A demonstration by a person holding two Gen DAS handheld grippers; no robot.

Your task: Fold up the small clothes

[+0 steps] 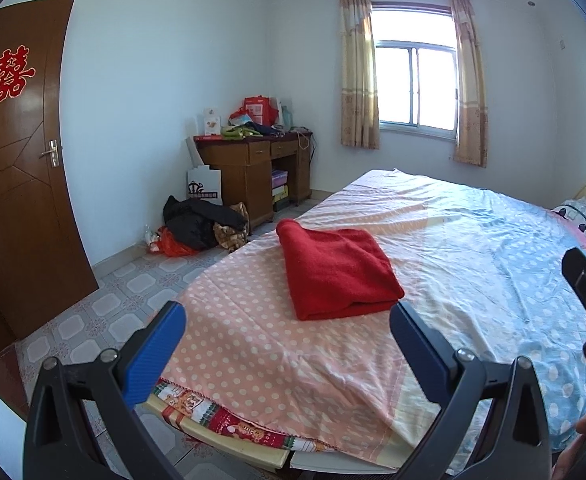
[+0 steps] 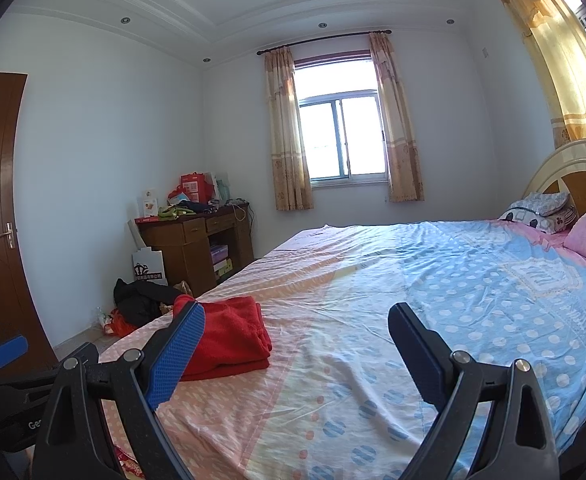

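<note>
Left wrist view: left gripper jaws spread wide, empty, hovering just short of the red garment; it lies folded flat near the bed foot corner, so folding looks done; right wrist view: right gripper jaws released, empty, garment low left; polka-dot sheet, wooden table by the window, tiled floor.

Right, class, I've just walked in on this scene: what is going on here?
A person holds a two-finger gripper in each hand above a bed. A red garment lies folded on the polka-dot sheet, near the bed's foot. The left gripper and right gripper are both open, hold nothing and touch nothing, so the fold looks finished.
</note>
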